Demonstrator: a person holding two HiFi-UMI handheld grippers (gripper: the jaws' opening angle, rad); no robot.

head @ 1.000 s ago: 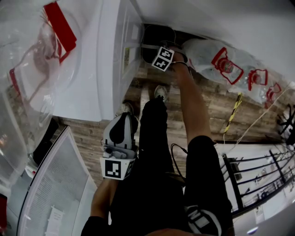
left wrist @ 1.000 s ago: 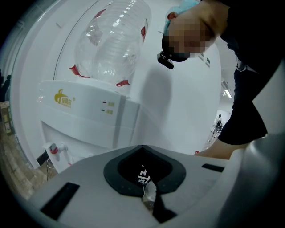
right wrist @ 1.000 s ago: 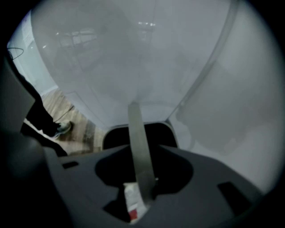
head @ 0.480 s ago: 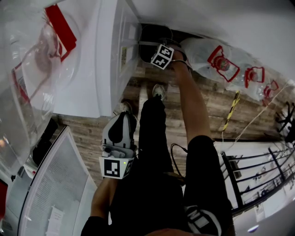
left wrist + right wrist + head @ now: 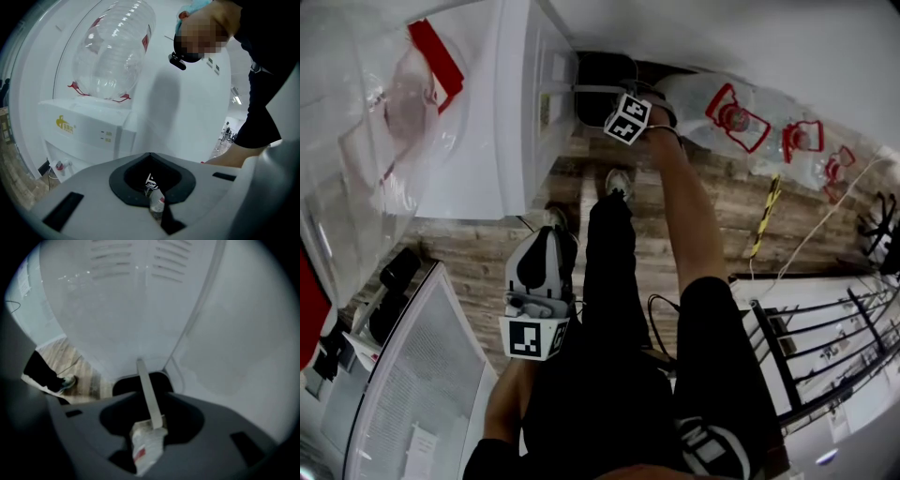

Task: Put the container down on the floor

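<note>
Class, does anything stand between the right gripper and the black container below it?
Nothing visible does. The right gripper hangs above the black container; its jaws have just been opening, with the container's pale handle strip between them.

The person wears black trousers [image 5: 611,272] and a black top [image 5: 600,412] with short sleeves [image 5: 268,61]. A patch of white stripes [image 5: 708,448] marks the dark cloth low on the right side. The shoes [image 5: 619,181] are pale trainers. A small black camera [image 5: 177,61] sits at the head, below a bit of teal headwear [image 5: 193,3].

The left gripper [image 5: 551,239] has a smooth white and grey shell with a black teardrop-shaped inlay. At its rear is a white cube [image 5: 534,339] printed with black square markers. The right gripper [image 5: 623,108] carries a matching cube [image 5: 629,119]. In the gripper views both shells are pale grey around a dark opening, with dark rectangular slots [image 5: 63,211].
</note>
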